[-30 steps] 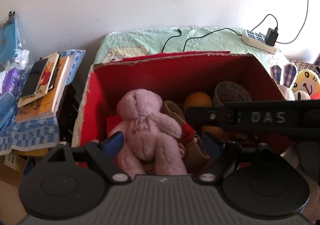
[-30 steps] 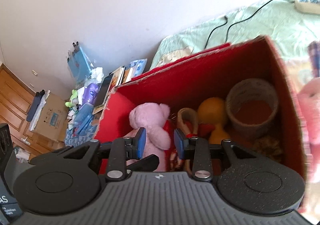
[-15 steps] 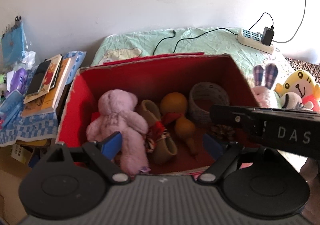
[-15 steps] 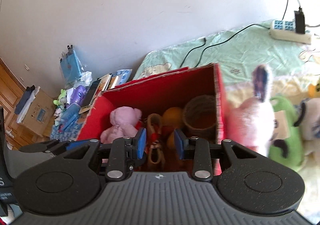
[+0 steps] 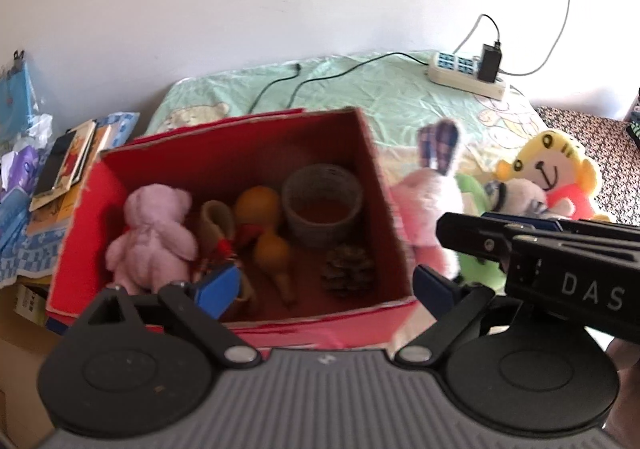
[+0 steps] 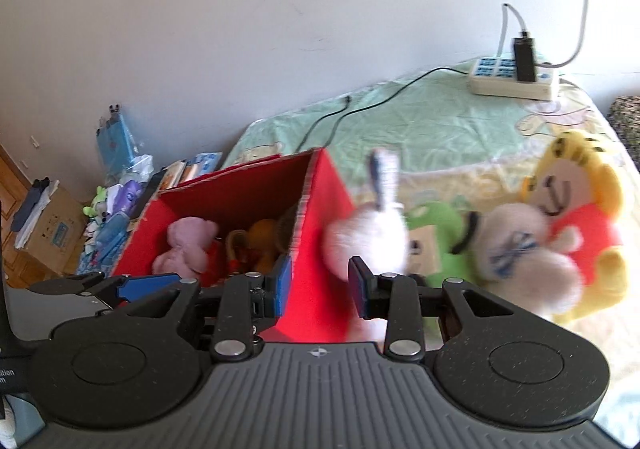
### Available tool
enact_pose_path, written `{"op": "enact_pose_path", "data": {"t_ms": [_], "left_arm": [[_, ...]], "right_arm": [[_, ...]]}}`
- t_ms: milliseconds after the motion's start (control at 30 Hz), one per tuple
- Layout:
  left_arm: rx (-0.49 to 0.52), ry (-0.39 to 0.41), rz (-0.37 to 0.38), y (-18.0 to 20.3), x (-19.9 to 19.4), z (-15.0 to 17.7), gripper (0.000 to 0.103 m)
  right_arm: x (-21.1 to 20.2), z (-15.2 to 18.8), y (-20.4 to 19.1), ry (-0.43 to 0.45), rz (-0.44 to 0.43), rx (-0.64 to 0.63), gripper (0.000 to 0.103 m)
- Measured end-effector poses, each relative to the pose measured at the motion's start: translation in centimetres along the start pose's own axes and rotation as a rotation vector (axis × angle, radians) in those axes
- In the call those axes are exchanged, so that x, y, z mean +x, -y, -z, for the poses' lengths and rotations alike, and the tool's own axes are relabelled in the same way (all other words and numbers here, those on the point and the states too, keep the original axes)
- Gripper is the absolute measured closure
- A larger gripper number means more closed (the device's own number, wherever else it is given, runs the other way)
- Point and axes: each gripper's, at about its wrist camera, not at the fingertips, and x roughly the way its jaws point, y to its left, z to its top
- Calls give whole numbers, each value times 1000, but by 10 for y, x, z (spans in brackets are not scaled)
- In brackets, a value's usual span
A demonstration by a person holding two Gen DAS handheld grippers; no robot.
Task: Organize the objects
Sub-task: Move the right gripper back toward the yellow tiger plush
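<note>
My left claw (image 5: 324,283) has just been spreading, nothing between its jaws, above the red box (image 5: 394,249) on the bed, which holds the pink bear (image 5: 154,237). My right claw (image 6: 320,285) stands part-spread and empty before the white bunny (image 6: 368,241).

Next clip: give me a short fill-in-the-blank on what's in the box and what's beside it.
1. The teddy bear lying in the box is ____.
2. The box's inside walls are ____.
3. In the box's near right corner lies a ____.
4. The charger is plugged into the ____ on the bed.

Missing words: pink; red; pinecone; power strip
</note>
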Motion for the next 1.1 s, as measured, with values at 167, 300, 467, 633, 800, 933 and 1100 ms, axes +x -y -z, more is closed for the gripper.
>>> {"op": "enact_pose_path", "data": {"t_ms": [167,300,467,633,800,933,1100], "left_arm": [[13,-5,19,32,2,1,9],[40,-7,23,59,3,2,9],[62,-15,39,85,5,2,9],[87,-27,48,104,8,2,9],[113,-41,46,122,13,3,9],[133,-45,45,132,15,3,9],[146,-54,53,141,18,2,9]], "right_arm": [[-14,2,30,-3,27,19,68],[-23,4,51,-5,44,40,68],[-33,5,72,-1,66,61,68],[-40,5,88,5,85,83,68],[-48,6,103,16,114,105,68],[-53,7,114,22,140,124,68],[-57,9,126,22,172,137,68]]}}
